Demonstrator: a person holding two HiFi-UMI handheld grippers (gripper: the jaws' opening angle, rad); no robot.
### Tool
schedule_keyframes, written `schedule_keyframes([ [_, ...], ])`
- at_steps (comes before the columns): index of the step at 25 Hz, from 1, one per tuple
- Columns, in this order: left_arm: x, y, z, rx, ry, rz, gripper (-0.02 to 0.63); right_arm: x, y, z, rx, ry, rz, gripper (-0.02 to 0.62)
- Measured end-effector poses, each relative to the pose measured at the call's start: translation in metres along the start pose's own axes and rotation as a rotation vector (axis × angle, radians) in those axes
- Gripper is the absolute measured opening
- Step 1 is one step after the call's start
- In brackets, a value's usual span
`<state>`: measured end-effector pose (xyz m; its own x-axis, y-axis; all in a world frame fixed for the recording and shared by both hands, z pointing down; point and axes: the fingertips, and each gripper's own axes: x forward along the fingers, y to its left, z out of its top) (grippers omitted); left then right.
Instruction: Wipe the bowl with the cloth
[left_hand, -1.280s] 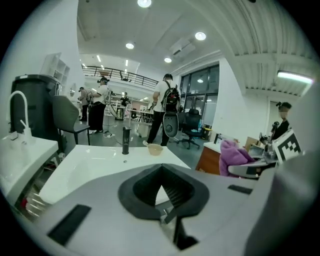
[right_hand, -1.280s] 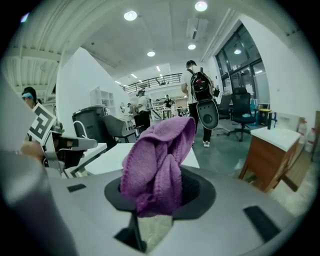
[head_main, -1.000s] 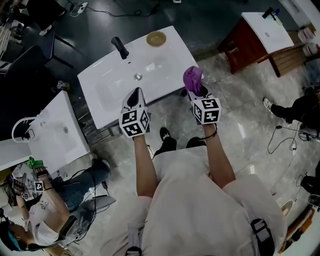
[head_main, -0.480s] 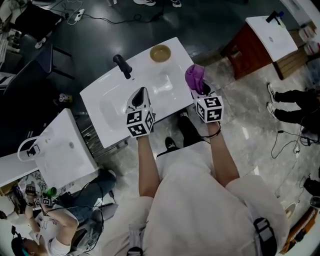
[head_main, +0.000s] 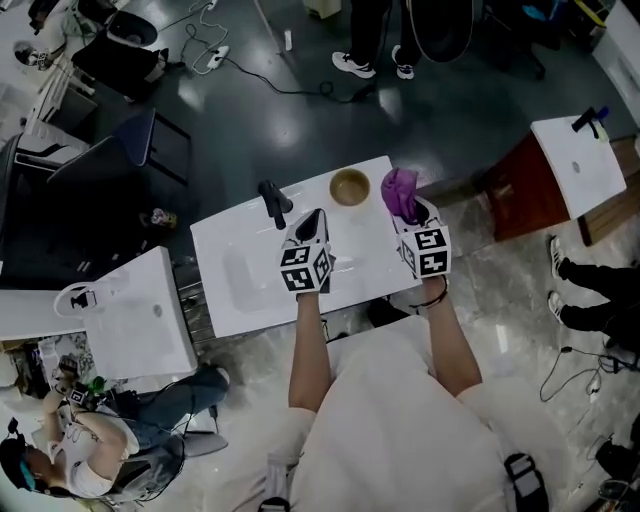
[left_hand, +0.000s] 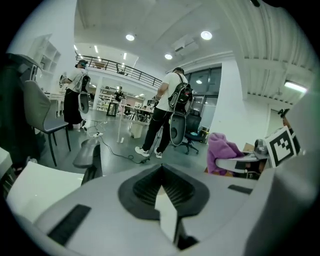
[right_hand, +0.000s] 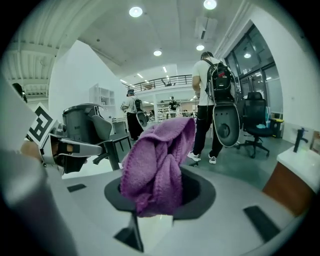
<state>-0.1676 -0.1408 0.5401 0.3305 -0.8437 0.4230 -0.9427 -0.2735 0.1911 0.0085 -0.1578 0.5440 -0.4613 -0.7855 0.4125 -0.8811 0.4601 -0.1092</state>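
Note:
A small brown bowl (head_main: 350, 186) stands at the far edge of a white sink counter (head_main: 240, 300). Just right of the bowl my right gripper (head_main: 406, 205) is shut on a bunched purple cloth (head_main: 399, 191). In the right gripper view the cloth (right_hand: 156, 160) bulges up out of the closed jaws (right_hand: 156, 212). My left gripper (head_main: 312, 217) hovers over the counter, left of and nearer than the bowl. Its jaws (left_hand: 161, 175) are shut with nothing between them. The cloth (left_hand: 224, 150) also shows at the right of the left gripper view.
A black faucet (head_main: 272, 201) rises at the counter's back, left of the left gripper. A second white sink unit (head_main: 130, 315) stands to the left, a third (head_main: 585, 160) to the right. People stand behind; one crouches at lower left (head_main: 90, 450). Cables lie on the floor.
Both grippers have moved forward from the counter's near edge to over it. The right gripper with the cloth is now beside the bowl. The head view has pulled back.

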Motion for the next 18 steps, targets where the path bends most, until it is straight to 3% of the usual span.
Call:
schedule_keyframes([
  [8, 0.024, -0.002, -0.014, -0.077, 0.051, 0.010, 0.008, 0.029, -0.016, -0.003, 0.012, 0.027, 0.057, 0.132],
  [18, 0.059, 0.014, -0.039, -0.257, 0.127, -0.027, 0.009, 0.054, -0.007, -0.006, -0.103, 0.070, 0.111, 0.133],
])
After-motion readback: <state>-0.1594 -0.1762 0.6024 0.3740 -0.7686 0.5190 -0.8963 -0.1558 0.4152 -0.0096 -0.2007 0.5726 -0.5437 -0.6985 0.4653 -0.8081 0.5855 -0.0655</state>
